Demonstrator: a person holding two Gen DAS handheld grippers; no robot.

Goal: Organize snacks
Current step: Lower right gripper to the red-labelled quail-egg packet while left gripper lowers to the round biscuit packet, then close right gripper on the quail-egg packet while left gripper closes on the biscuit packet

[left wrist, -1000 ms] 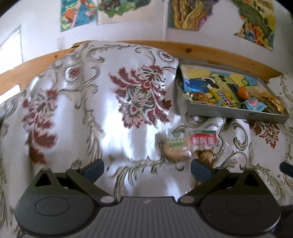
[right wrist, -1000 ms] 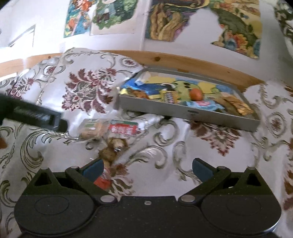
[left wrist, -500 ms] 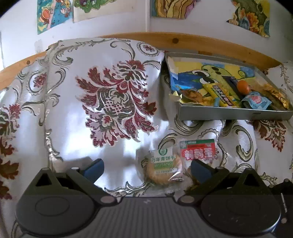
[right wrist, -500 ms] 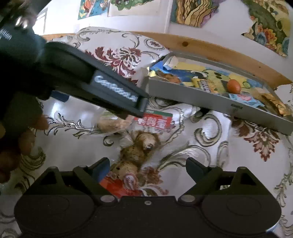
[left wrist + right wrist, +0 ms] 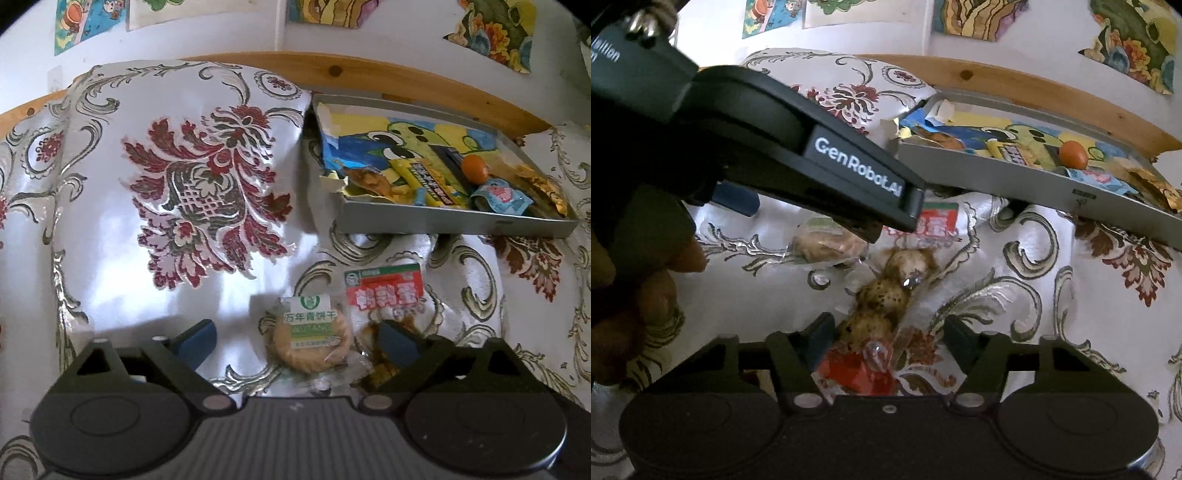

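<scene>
So the two loose snacks I'm going after: the round biscuit (image 5: pixel 312 341) in its clear wrapper sits right between the tips of my left tongs (image 5: pixel 297 338), a bit toward the 3 o'clock tip. The egg pack (image 5: pixel 886 295) with the red label lies just beside it, and its lower end is between the tips of my right tongs (image 5: pixel 890 336). Both tongs are spread wide, nothing gripped yet.

The tray (image 5: pixel 454 223) where the rest of the snacks already live is up at about 1 o'clock from the biscuit, on the same flowery cloth (image 5: pixel 207 177), near but not touching.

How I'd do this bit well, just my take:
- The right tip of my left tongs is sitting over the egg pack, so I'd nudge left first, otherwise I'll probably pinch both wrappers at once.
- The biscuit looks crumbly, so close gently across the middle and stop as soon as it holds. The wrapper's slippery, so grab biscuit, not just loose film.
- The egg pack is long and lumpy, with eggs in a row. I'd grab across one egg rather than the flat sealed end, so it doesn't swing.
- My left tongs hang right over the pack in the right view, so I'd move one at a time to avoid bumping.
</scene>
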